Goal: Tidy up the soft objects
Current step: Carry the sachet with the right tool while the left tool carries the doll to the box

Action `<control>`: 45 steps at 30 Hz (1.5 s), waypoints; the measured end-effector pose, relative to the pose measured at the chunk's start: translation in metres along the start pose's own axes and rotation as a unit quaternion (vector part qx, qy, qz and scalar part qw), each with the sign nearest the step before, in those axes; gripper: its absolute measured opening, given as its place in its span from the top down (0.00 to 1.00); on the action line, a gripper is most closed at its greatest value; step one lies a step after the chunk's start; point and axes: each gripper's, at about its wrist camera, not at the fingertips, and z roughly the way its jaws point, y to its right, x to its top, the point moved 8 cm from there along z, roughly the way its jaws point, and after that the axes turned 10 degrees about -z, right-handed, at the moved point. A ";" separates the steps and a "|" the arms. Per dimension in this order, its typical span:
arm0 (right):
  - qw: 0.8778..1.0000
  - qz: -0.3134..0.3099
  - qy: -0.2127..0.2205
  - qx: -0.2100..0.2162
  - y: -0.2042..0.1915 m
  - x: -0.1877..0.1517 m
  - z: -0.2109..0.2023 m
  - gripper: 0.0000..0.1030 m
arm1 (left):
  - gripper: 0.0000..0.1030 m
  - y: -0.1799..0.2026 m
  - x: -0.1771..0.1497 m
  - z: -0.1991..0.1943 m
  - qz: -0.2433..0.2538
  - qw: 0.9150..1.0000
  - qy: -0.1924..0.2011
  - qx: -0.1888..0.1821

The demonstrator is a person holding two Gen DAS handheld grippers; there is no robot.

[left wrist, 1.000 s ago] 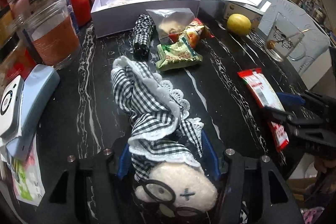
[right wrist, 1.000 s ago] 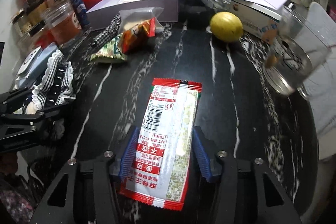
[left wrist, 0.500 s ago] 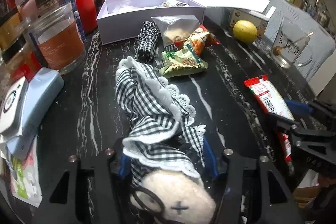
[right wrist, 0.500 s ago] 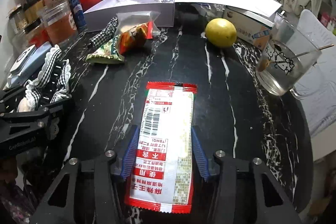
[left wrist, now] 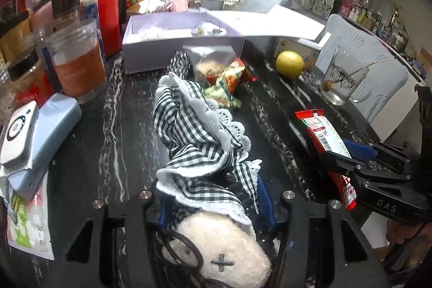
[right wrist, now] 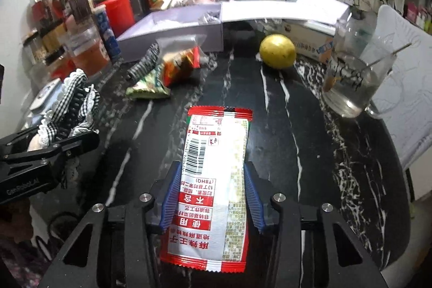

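A plush doll in a black-and-white checked dress with lace trim lies lengthwise between the blue pads of my left gripper. Its cream head with glasses is nearest the camera. The jaws are closing and the pads press on its body. A red and white snack packet sits between the pads of my right gripper, whose jaws are closing on its sides. The packet hangs just above the black marble table. An open lavender box stands at the back.
Small snack bags and a rolled checked cloth lie before the box. A lemon and a glass mug are at the right. Jars and a pale blue device crowd the left edge.
Both grippers have risen and tipped upward, so more of the back of the table shows. The jaws have narrowed on the doll and on the packet, and the packet has come off the table.
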 end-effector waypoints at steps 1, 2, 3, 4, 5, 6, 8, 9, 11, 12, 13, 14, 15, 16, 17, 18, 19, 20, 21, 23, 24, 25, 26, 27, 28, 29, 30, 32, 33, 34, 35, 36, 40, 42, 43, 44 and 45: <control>1.000 -0.002 0.007 0.002 -0.001 0.003 -0.005 0.57 | 0.51 0.001 0.002 -0.004 0.000 1.000 0.005 -0.003; 1.000 -0.003 0.013 0.004 -0.002 0.005 -0.009 0.57 | 0.51 0.003 0.005 -0.008 -0.001 1.000 0.010 -0.005; 1.000 -0.005 0.020 0.006 -0.004 0.008 -0.013 0.57 | 0.51 0.004 0.007 -0.012 -0.001 1.000 0.015 -0.008; 1.000 -0.006 0.025 0.007 -0.005 0.011 -0.017 0.57 | 0.51 0.005 0.010 -0.015 0.001 1.000 0.020 -0.011; 0.999 -0.008 0.031 0.008 -0.006 0.015 -0.021 0.57 | 0.51 0.006 0.013 -0.017 0.003 1.000 0.024 -0.013; 0.999 -0.009 0.036 0.008 -0.007 0.018 -0.024 0.57 | 0.51 0.007 0.017 -0.021 0.006 0.999 0.029 -0.014; 0.999 -0.010 0.044 0.009 -0.007 0.024 -0.029 0.57 | 0.51 0.009 0.025 -0.026 0.010 0.999 0.039 -0.018; 0.999 -0.012 0.049 0.012 -0.008 0.029 -0.032 0.57 | 0.51 0.010 0.028 -0.029 0.010 0.999 0.043 -0.020; 0.998 -0.015 0.058 0.015 -0.010 0.036 -0.037 0.57 | 0.51 0.012 0.036 -0.032 0.011 0.998 0.049 -0.028; 0.998 -0.017 0.063 0.016 -0.010 0.040 -0.039 0.57 | 0.51 0.012 0.040 -0.033 0.011 0.998 0.053 -0.030; 0.997 -0.018 0.067 0.017 -0.010 0.043 -0.040 0.57 | 0.51 0.013 0.045 -0.034 0.012 0.998 0.057 -0.032; 0.997 -0.020 0.072 0.018 -0.011 0.048 -0.043 0.57 | 0.51 0.013 0.049 -0.035 0.012 0.998 0.060 -0.032; 0.997 -0.021 0.076 0.018 -0.011 0.052 -0.045 0.57 | 0.51 0.013 0.054 -0.037 0.012 0.997 0.064 -0.033; 0.996 -0.022 0.079 0.019 -0.012 0.056 -0.045 0.57 | 0.51 0.014 0.058 -0.037 0.011 0.997 0.068 -0.034; 0.996 -0.024 0.083 0.021 -0.012 0.061 -0.046 0.57 | 0.51 0.015 0.064 -0.040 0.010 0.997 0.073 -0.036; 0.995 -0.028 0.088 0.024 -0.014 0.067 -0.048 0.57 | 0.51 0.015 0.069 -0.042 0.011 0.996 0.080 -0.035; 0.995 -0.032 0.091 0.026 -0.014 0.071 -0.049 0.57 | 0.51 0.016 0.075 -0.045 0.012 0.996 0.086 -0.033; 0.994 -0.035 0.095 0.028 -0.015 0.075 -0.050 0.57 | 0.51 0.017 0.079 -0.047 0.013 0.995 0.090 -0.032; 0.994 -0.039 0.100 0.030 -0.016 0.083 -0.050 0.57 | 0.51 0.017 0.086 -0.049 0.013 0.995 0.097 -0.032; 0.993 -0.044 0.108 0.034 -0.017 0.094 -0.051 0.57 | 0.51 0.016 0.096 -0.054 0.013 0.994 0.108 -0.028; 0.992 -0.047 0.113 0.039 -0.017 0.102 -0.052 0.57 | 0.51 0.015 0.101 -0.056 0.012 0.993 0.113 -0.026; 0.991 -0.051 0.119 0.042 -0.019 0.109 -0.052 0.57 | 0.51 0.013 0.108 -0.058 0.011 0.992 0.120 -0.025; 0.990 -0.054 0.124 0.044 -0.019 0.113 -0.052 0.57 | 0.51 0.013 0.113 -0.059 0.010 0.992 0.124 -0.023; 0.989 -0.058 0.131 0.046 -0.020 0.122 -0.052 0.57 | 0.51 0.012 0.119 -0.060 0.011 0.991 0.130 -0.020; 0.988 -0.062 0.136 0.047 -0.020 0.127 -0.052 0.57 | 0.51 0.012 0.123 -0.061 0.012 0.991 0.134 -0.018; 0.987 -0.066 0.142 0.048 -0.020 0.135 -0.051 0.57 | 0.51 0.011 0.129 -0.061 0.013 0.990 0.138 -0.016; 0.986 -0.069 0.146 0.048 -0.021 0.141 -0.051 0.57 | 0.51 0.011 0.134 -0.062 0.015 0.990 0.142 -0.016; 0.984 -0.074 0.155 0.052 -0.021 0.156 -0.048 0.57 | 0.51 0.012 0.144 -0.060 0.018 0.989 0.149 -0.014; 0.983 -0.076 0.159 0.054 -0.021 0.161 -0.046 0.57 | 0.51 0.011 0.150 -0.059 0.018 0.988 0.152 -0.014; 0.982 -0.077 0.160 0.056 -0.021 0.167 -0.045 0.57 | 0.51 0.011 0.155 -0.057 0.019 0.988 0.154 -0.014; 0.982 -0.079 0.162 0.058 -0.020 0.172 -0.043 0.57 | 0.51 0.011 0.161 -0.056 0.020 0.988 0.156 -0.014; 0.981 -0.081 0.164 0.058 -0.019 0.178 -0.041 0.57 | 0.51 0.011 0.167 -0.054 0.021 0.987 0.157 -0.014; 0.978 -0.089 0.179 0.055 -0.016 0.207 -0.034 0.57 | 0.51 0.011 0.186 -0.043 0.024 0.987 0.159 -0.025; 0.977 -0.093 0.185 0.051 -0.013 0.218 -0.032 0.57 | 0.51 0.011 0.197 -0.035 0.025 0.986 0.162 -0.025; 0.976 -0.094 0.189 0.050 -0.011 0.226 -0.030 0.57 | 0.51 0.011 0.202 -0.032 0.025 0.986 0.163 -0.025; 0.976 -0.095 0.191 0.049 -0.009 0.231 -0.028 0.57 | 0.51 0.010 0.207 -0.029 0.024 0.986 0.164 -0.025; 0.975 -0.095 0.194 0.049 -0.007 0.236 -0.026 0.57 | 0.51 0.010 0.211 -0.026 0.024 0.986 0.165 -0.025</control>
